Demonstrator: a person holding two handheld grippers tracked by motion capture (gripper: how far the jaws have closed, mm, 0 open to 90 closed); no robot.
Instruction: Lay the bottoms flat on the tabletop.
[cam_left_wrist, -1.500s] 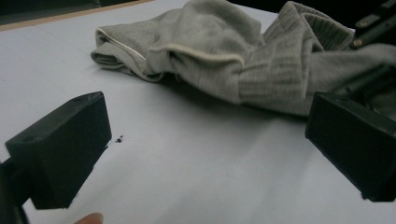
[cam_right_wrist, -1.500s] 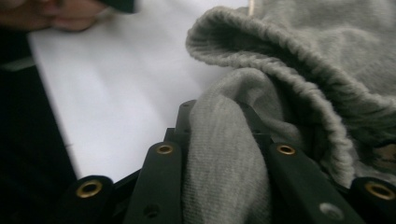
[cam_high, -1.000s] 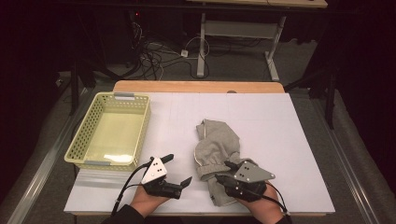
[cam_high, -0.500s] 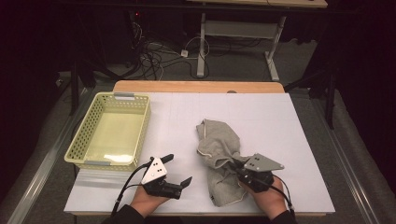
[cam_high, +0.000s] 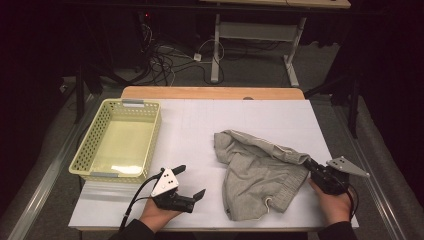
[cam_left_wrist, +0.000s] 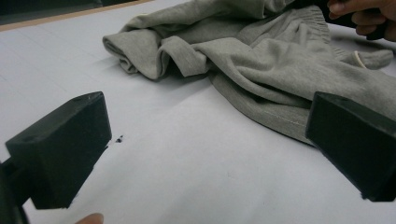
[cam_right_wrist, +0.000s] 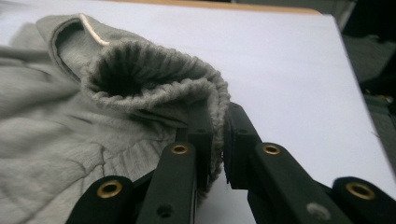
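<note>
A crumpled grey garment (cam_high: 255, 170) with a ribbed waistband and a white drawstring lies on the white table (cam_high: 200, 125), right of centre. My right gripper (cam_high: 307, 164) is at the garment's right edge, shut on the ribbed band. In the right gripper view the band (cam_right_wrist: 154, 88) is pinched between the jaws of this gripper (cam_right_wrist: 219, 126). My left gripper (cam_high: 190, 181) rests near the table's front edge, left of the garment, open with nothing in it. In the left gripper view its jaws (cam_left_wrist: 205, 149) stand wide over bare table, and the garment (cam_left_wrist: 261, 60) lies beyond them.
A pale yellow mesh basket (cam_high: 85, 145) stands at the table's left side with nothing in it. A wooden strip (cam_high: 210, 92) runs along the far edge. Cables and a desk frame (cam_high: 250, 35) are on the dark floor behind.
My right gripper has closed on the garment's band and moved right, drawing the cloth out wider across the table. The left gripper has stayed put.
</note>
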